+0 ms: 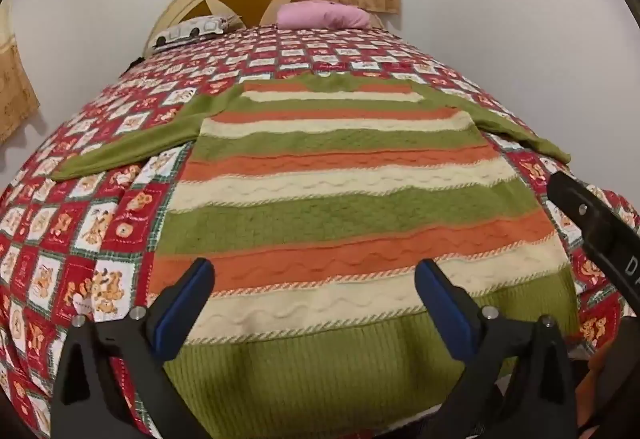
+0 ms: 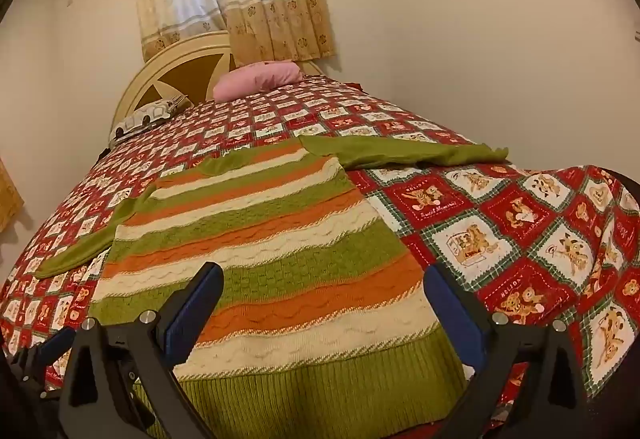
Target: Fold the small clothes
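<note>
We see the striped sweater [image 1: 352,207] lying flat on the bedspread [image 1: 80,239], sleeves spread out. Our left gripper [image 1: 314,279] and right gripper [image 2: 324,287] hang wide open above its hem, holding nothing. The thick knit can bunch if we pinch only one layer

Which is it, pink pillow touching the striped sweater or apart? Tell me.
Apart. The right wrist view shows bare quilt between pink pillow and striped sweater.

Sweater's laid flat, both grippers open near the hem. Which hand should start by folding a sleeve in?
Probably right. The right gripper sits at the sweater's right edge, facing the right sleeve. The left gripper is centred over the hem.
</note>
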The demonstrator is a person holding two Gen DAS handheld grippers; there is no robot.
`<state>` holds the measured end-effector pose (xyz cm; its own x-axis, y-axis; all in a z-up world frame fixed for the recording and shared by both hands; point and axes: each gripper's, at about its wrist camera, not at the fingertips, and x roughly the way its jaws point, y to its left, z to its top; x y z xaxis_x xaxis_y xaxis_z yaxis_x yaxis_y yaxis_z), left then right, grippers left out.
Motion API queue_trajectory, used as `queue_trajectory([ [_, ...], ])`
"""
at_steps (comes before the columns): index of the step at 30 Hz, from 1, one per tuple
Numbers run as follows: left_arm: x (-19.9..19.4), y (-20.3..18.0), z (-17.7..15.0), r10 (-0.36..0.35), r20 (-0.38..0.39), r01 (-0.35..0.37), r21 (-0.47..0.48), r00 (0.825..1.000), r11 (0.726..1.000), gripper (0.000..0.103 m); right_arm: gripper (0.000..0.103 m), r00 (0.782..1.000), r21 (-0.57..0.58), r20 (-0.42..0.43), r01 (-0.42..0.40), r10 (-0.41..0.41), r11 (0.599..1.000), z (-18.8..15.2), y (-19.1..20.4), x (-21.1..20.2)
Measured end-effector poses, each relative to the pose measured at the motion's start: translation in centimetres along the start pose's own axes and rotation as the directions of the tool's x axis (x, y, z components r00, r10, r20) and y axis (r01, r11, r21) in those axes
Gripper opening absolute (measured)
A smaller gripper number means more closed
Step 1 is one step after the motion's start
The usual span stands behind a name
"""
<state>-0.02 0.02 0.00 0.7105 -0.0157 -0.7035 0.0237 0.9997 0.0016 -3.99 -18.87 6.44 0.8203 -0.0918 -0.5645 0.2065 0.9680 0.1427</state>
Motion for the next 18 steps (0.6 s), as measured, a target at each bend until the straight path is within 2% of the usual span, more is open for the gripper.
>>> queue_trajectory([
  [4,-0.3,0.1,-0.3,-0.063,0.017,0.063,-0.006,0.998,0.998,0.097,0.1,1.0,-0.011,0.011,0.0,0.0,1.0,-0.1,0.1,0.0],
  [6,0.1,0.5,-0.4,-0.058,-0.005,0.058,-0.031,0.998,0.998,0.097,0.1,1.0,-0.002,0.004,0.004,-0.004,1.0,-0.6,-0.2,0.5],
  [8,0.7,-0.7,0.1,-0.023,-0.033,0.022,-0.017,0.999,1.0,0.097,0.1,1.0,-0.005,-0.002,0.008,-0.008,1.0,-0.6,-0.1,0.7],
  [18,0.6,1.1,-0.4,-0.022,-0.015,0.022,-0.04,1.0,0.999,0.097,0.1,1.0,-0.009,-0.011,0.009,-0.009,1.0,-0.7,0.4,0.7],
])
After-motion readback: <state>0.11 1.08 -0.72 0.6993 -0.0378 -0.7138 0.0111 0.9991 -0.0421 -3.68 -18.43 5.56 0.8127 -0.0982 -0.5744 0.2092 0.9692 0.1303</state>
